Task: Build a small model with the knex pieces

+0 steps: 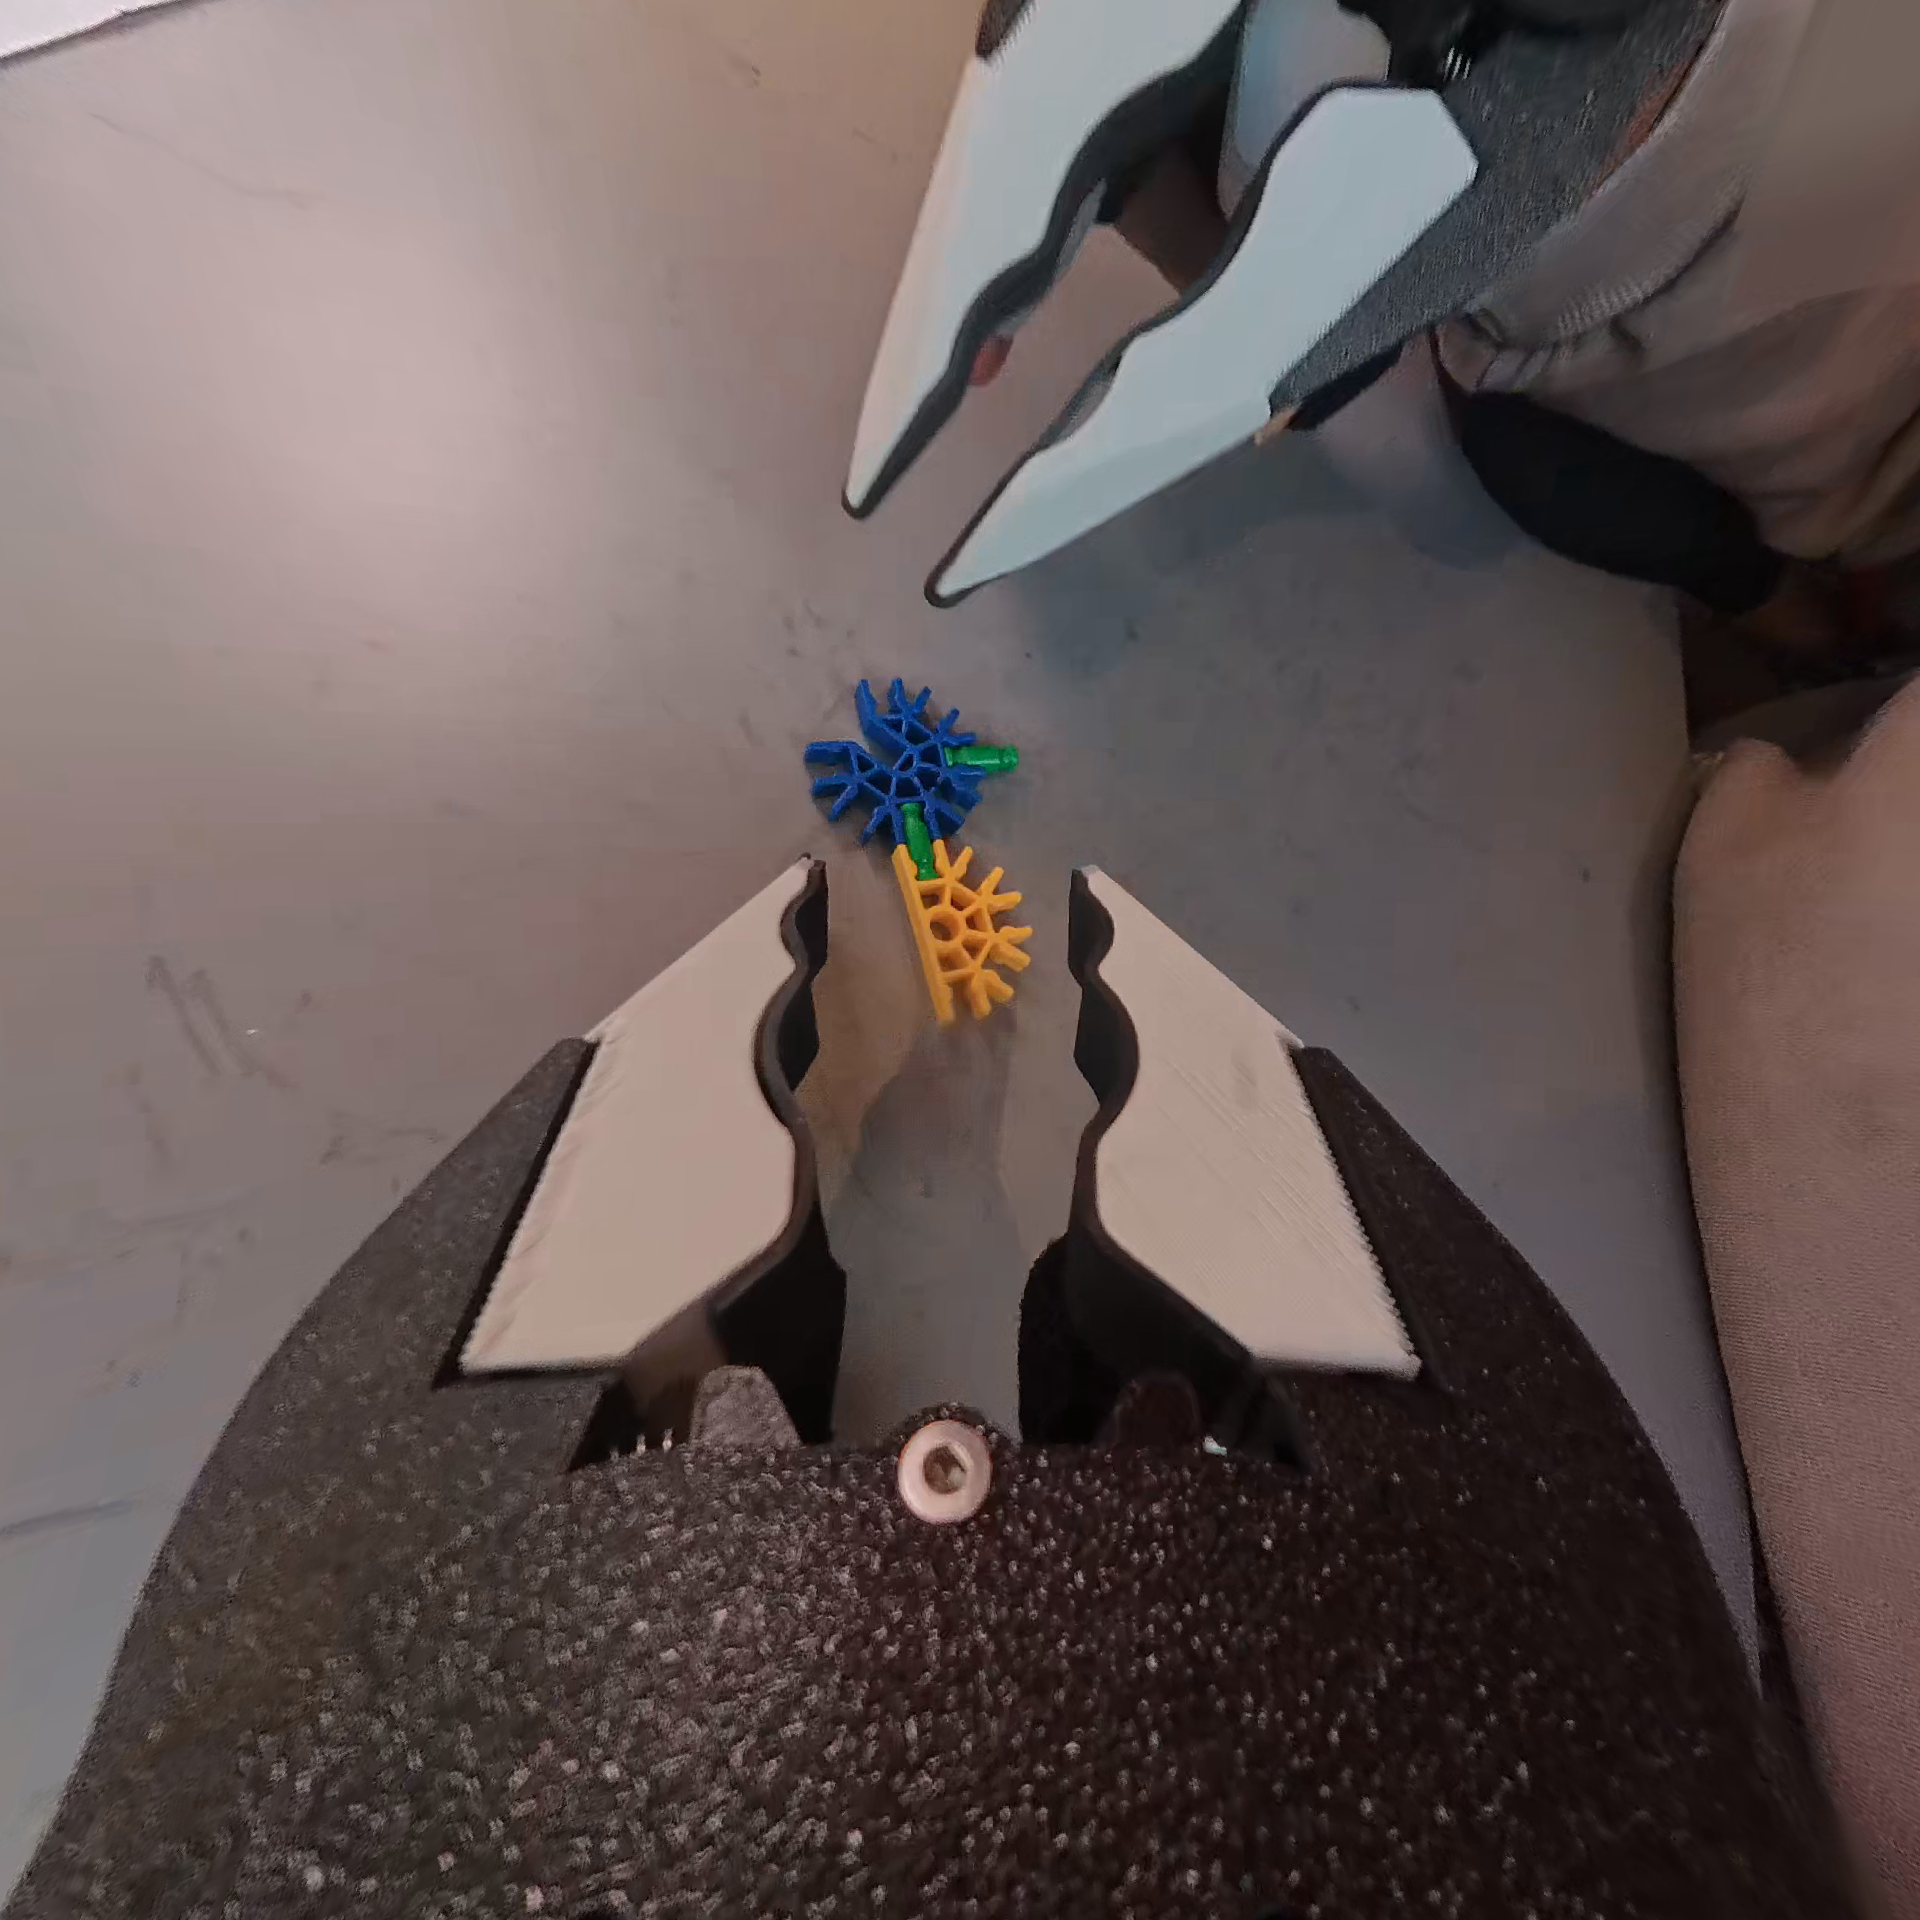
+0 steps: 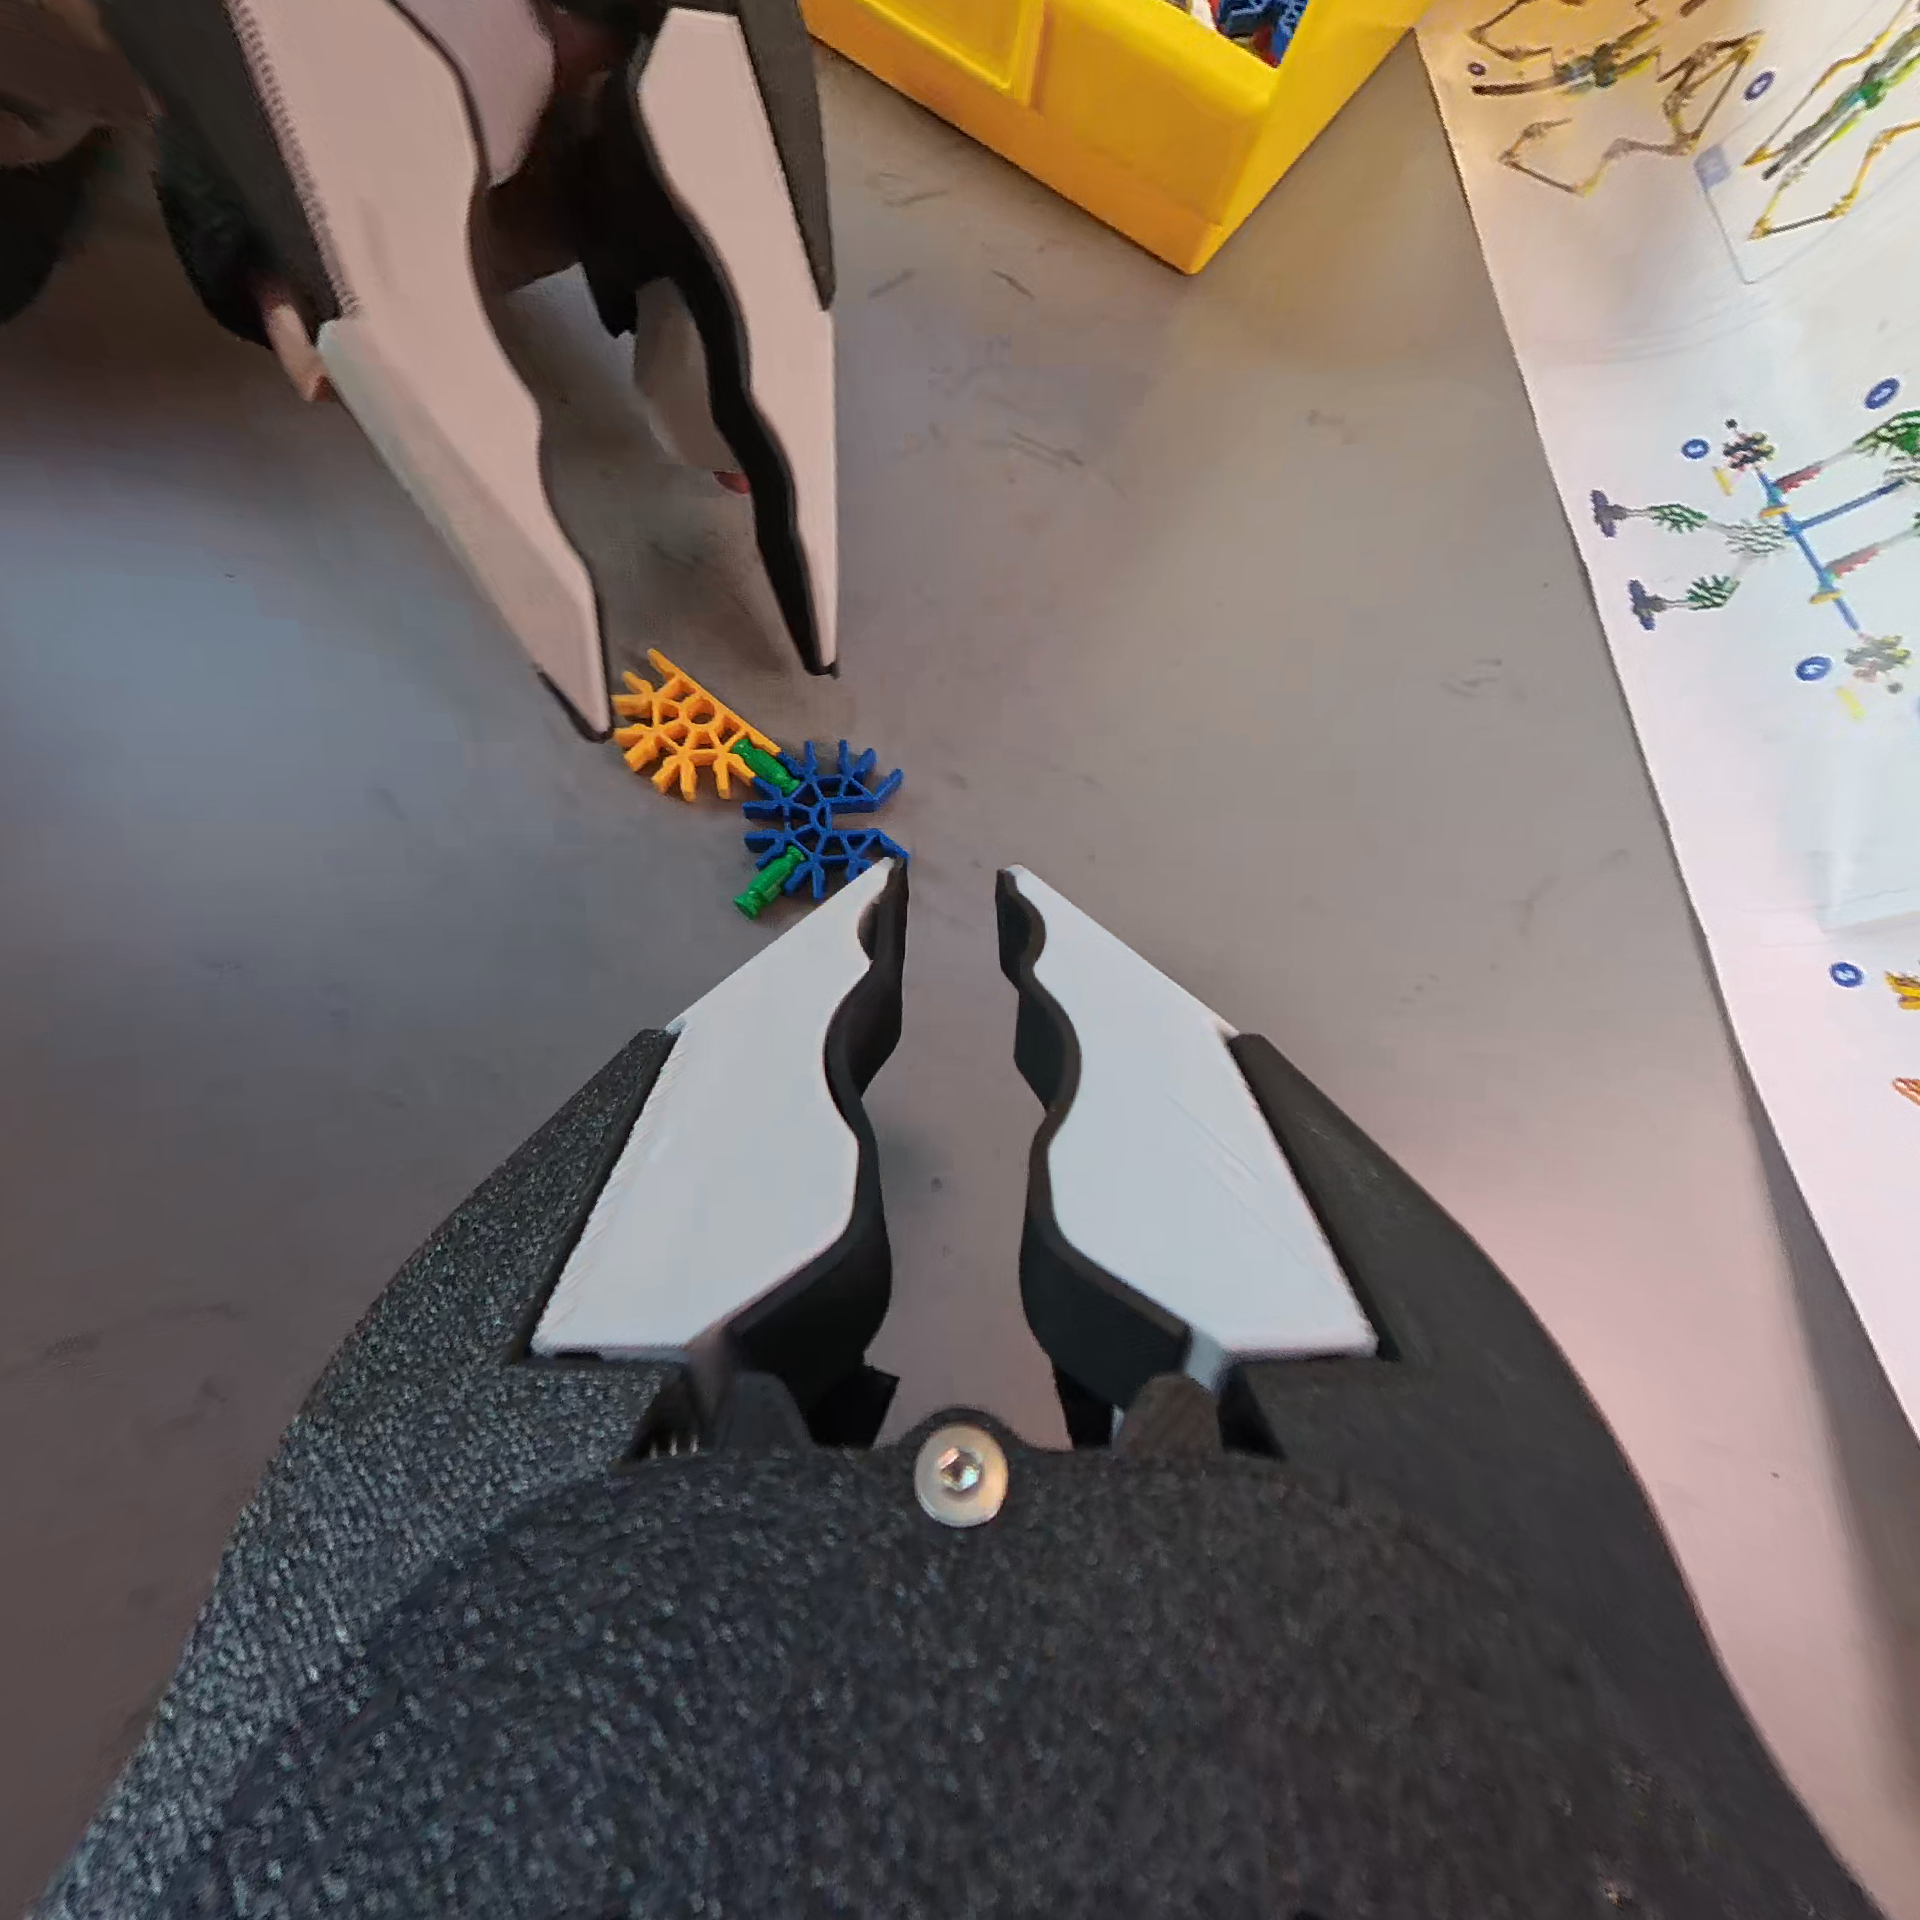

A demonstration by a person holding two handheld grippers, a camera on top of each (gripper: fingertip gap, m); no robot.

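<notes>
A small toy assembly lies flat on the grey table: a yellow connector (image 1: 964, 932) joined by a short green rod (image 1: 915, 831) to a blue connector (image 1: 899, 764), which carries a second green rod (image 1: 982, 756). My left gripper (image 1: 948, 871) is open, with the yellow connector between its fingertips. My right gripper (image 2: 948, 871) is open and empty, its left fingertip right next to the blue connector (image 2: 821, 821). The yellow connector (image 2: 681, 740) sits between the left gripper's tips (image 2: 717, 696) in the right wrist view. The right gripper (image 1: 899, 556) hovers beyond the blue connector in the left wrist view.
A yellow bin (image 2: 1122, 114) with loose pieces stands at the back of the table. A printed instruction sheet (image 2: 1745, 582) lies along the right side. A person's sleeve and beige cloth (image 1: 1787, 1143) lie at the right edge in the left wrist view. My right fingertips sit around 7 cm from my left ones.
</notes>
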